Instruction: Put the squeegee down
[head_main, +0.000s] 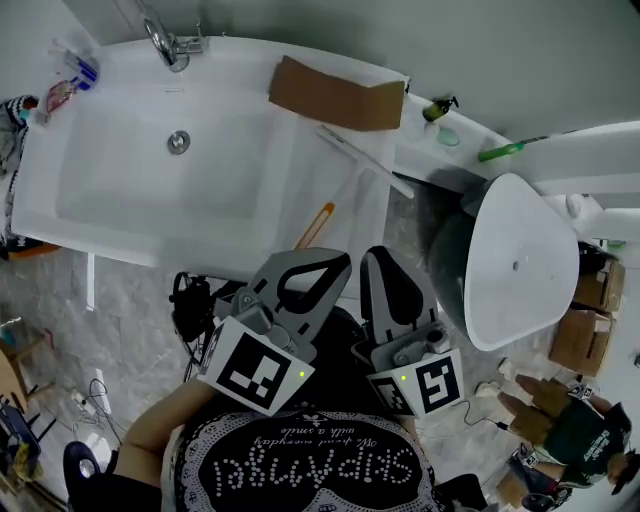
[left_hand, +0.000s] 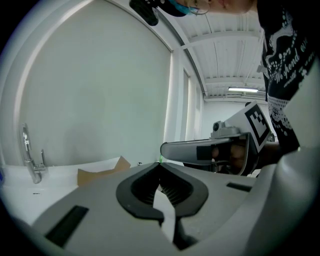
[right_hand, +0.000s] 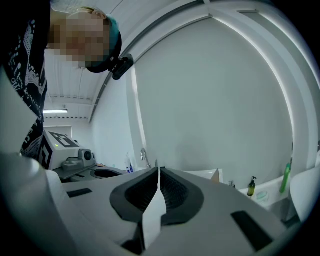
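- left tool: jaws closed tip to tip with nothing between them. Its own view shows only the pale seam behind the pads, no object.
- right tool: same, jaws together, empty.
- Both sit side by side at lower centre of the head view, close in to the person's torso. Their tips aim at the tabletop edge, well apart from anything lying on it. I read that as a rest pose, not an approach.
- squeegee: I take the long pale bar in the upper half of the head view, right of centre, to be it. It lies flat on the white tabletop, just right of the basin and below the cardboard piece. Neither tool touches it.
- orange stick: just below that bar, pointing down-left toward the tools. It could be the handle, but I can't confirm the join.
- Why there, my guess: the flat strip beside the basin is level and within reach, and lying flat it shouldn't roll into the basin.
- Judgement: the put-down looks done, and all that's left is keeping the tools clear.
- Risk: the toilet at right and someone's hand at lower right are near the right tool. I'd avoid swinging that way.
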